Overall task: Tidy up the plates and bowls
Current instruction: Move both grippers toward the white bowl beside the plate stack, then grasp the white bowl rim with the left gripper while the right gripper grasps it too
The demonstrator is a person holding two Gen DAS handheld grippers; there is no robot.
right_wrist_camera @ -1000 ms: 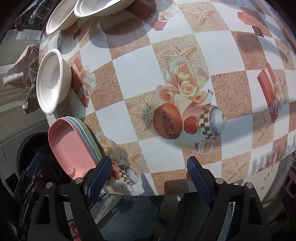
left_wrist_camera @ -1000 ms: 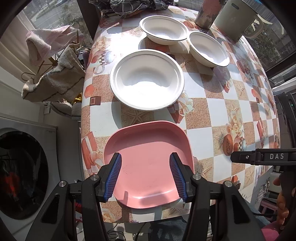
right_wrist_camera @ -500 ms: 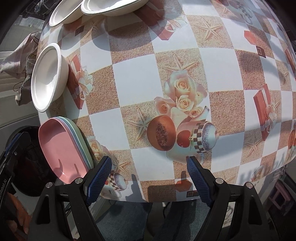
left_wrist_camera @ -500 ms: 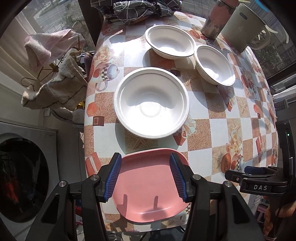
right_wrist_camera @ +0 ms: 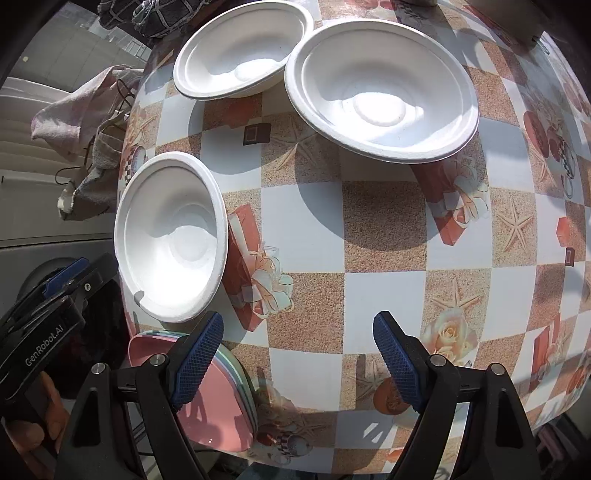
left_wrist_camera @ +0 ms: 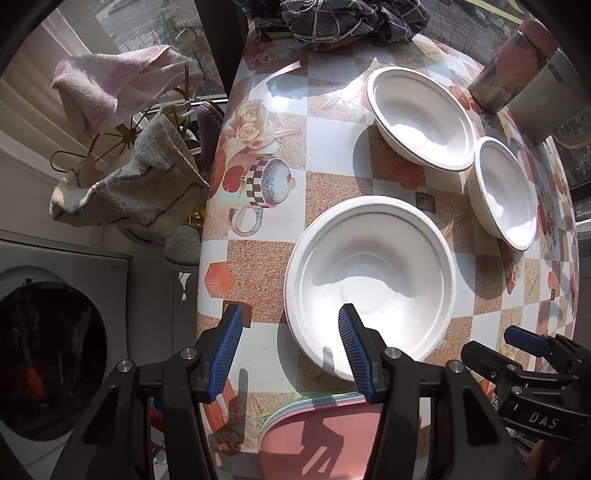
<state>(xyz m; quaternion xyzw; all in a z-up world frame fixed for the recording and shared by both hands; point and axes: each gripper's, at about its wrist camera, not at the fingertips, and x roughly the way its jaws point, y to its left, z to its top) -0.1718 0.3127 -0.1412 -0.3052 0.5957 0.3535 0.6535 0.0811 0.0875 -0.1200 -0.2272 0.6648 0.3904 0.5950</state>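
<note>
Three white bowls stand on the patterned table (left_wrist_camera: 332, 177): a near one (left_wrist_camera: 373, 273) (right_wrist_camera: 171, 236), a far one (left_wrist_camera: 419, 116) (right_wrist_camera: 242, 46) and a right one (left_wrist_camera: 504, 192) (right_wrist_camera: 382, 88). A stack of plates with a pink one on top (left_wrist_camera: 317, 439) (right_wrist_camera: 218, 406) lies at the table's near edge. My left gripper (left_wrist_camera: 291, 349) is open and empty, just above the near bowl's front rim. My right gripper (right_wrist_camera: 299, 354) is open and empty over the table beside the stack; it also shows in the left wrist view (left_wrist_camera: 532, 350).
A metal tumbler (left_wrist_camera: 513, 66) and a large pale jug (left_wrist_camera: 554, 99) stand at the far right. Dark checked cloth (left_wrist_camera: 347, 18) lies at the far end. Towels on a rack (left_wrist_camera: 125, 162) and a washing machine (left_wrist_camera: 48, 350) are left of the table.
Both grippers have moved forward over the table. The pink plate stack has slid to the bottom of both views and the bowls are closer. Both stay open and empty.
</note>
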